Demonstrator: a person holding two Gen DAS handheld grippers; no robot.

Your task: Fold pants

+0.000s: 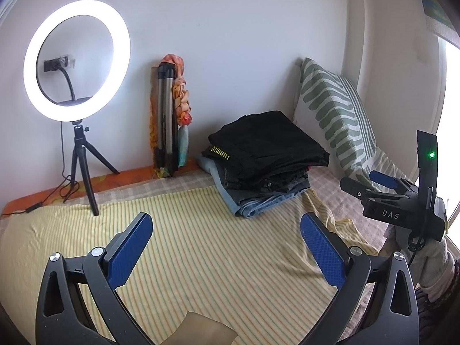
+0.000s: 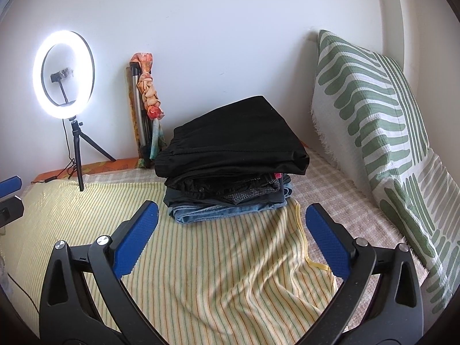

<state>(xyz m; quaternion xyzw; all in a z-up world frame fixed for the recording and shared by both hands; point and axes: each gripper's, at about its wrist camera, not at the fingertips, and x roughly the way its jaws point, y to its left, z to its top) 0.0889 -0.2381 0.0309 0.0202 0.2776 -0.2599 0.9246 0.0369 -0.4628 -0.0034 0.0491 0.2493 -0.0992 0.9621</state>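
A stack of folded pants [image 1: 264, 164] sits at the back of the bed, black pairs on top [image 2: 238, 143] and blue jeans at the bottom [image 2: 224, 212]. My left gripper [image 1: 227, 224] is open and empty above the yellow striped sheet [image 1: 201, 253], short of the stack. My right gripper [image 2: 231, 215] is open and empty, just in front of the stack's near edge. The right gripper also shows in the left wrist view [image 1: 371, 184] at the far right, beside the stack. One blue fingertip [image 2: 10, 185] of the left gripper shows at the left edge of the right wrist view.
A lit ring light on a small tripod [image 1: 76, 69] stands at the back left with its cable trailing on the bed. A folded tripod with an orange cloth [image 1: 169, 115] leans on the wall. A green-patterned pillow [image 2: 373, 132] leans at the right.
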